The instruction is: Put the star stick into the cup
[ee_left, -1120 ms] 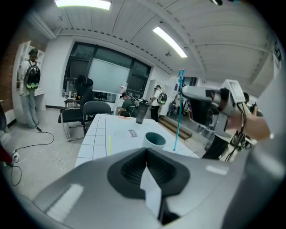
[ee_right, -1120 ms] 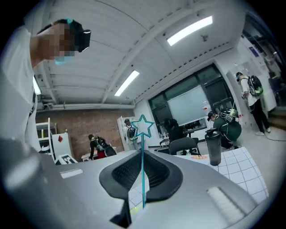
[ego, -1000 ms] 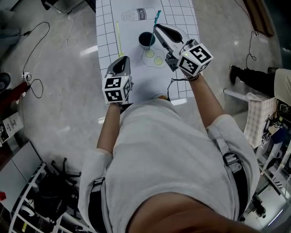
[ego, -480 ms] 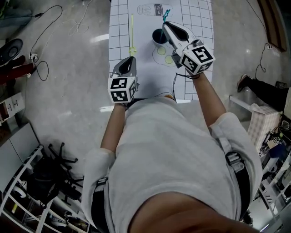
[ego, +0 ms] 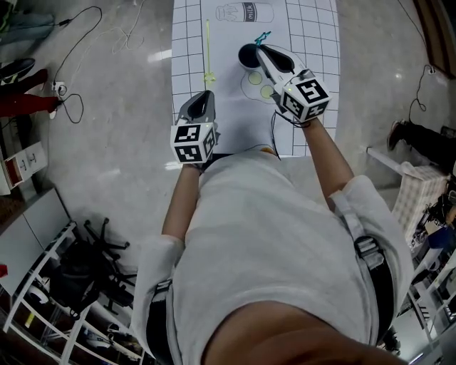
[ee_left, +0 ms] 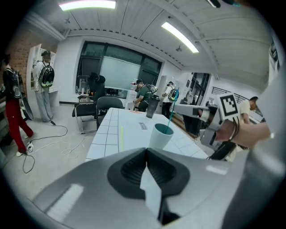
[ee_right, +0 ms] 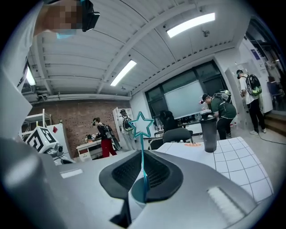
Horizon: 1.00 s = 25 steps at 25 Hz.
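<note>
My right gripper (ego: 261, 51) is shut on the thin teal star stick (ee_right: 142, 134) and holds it over the cup (ego: 249, 55) on the white gridded table (ego: 228, 121). In the left gripper view the stick (ee_left: 171, 118) slants down into the pale cup (ee_left: 160, 137) with its lower end inside the rim. The star end (ego: 263, 36) points up and away from me. My left gripper (ego: 206, 93) hovers over the table's near left part, shut and empty, its jaws (ee_left: 146, 150) pressed together.
A yellow star stick (ego: 207, 48) lies flat on the table left of the cup. A printed milk bottle (ego: 244, 12) and green circles (ego: 266, 90) mark the table sheet. A dark bottle (ee_right: 209, 132) stands farther back. Cables (ego: 71, 107) lie on the floor at left.
The right gripper has stayed over the cup with the teal stick; the star end now sits closer to the cup rim. The left gripper has barely moved.
</note>
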{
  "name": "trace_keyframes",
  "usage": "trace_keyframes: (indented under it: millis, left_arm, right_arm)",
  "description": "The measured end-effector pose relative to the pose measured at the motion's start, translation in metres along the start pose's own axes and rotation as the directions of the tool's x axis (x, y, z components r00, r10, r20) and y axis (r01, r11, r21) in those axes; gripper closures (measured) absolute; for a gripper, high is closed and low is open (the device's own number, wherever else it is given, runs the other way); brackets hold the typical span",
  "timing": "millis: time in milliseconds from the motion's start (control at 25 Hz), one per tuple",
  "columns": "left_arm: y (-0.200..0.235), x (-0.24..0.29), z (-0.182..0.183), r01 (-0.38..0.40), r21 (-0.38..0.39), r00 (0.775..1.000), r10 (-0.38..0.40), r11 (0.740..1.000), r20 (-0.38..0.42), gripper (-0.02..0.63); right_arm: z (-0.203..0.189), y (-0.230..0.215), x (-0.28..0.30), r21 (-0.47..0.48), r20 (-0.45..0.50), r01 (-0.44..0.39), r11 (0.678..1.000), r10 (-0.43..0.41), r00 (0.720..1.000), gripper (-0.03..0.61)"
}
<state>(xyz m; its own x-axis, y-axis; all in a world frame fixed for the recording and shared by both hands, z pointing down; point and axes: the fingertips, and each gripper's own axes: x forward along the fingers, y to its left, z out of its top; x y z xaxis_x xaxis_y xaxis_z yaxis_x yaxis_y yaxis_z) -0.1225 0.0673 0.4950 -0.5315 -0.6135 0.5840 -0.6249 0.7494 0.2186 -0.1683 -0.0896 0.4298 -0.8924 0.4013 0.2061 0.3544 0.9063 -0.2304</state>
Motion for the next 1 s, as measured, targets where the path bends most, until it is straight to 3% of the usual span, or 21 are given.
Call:
trace_keyframes:
  millis: [520,560,680,1000]
  left_arm:
    - [-0.027,0.018,-0.004,-0.01,-0.025,1.0,0.009,1.0,-0.019,0.611]
    - [-0.029,0.018,-0.002,-0.005,-0.039,1.0,0.004,0.999,-0.013,0.611]
    - [-0.028,0.019,-0.003,-0.009,-0.039,1.0,0.009,0.999,-0.019,0.611]
    - [-0.005,0.024,0.011,0.043,0.017,0.999,-0.042,0.999,-0.035,0.611]
  right_arm:
    - [-0.034,-0.013,-0.001,0.021,-0.064,-0.04,0.999,0.042,0.997,0.561]
    - [-0.036,-0.014,-0.001,0.014,-0.08,-0.045,0.999,0.046,0.996,0.551]
    - [-0.042,-0.015,-0.001,0.002,-0.116,-0.057,0.998,0.057,0.992,0.435]
    - [-0.051,-0.019,-0.013,0.035,-0.119,0.04,0.999,-0.035,0.992,0.413]
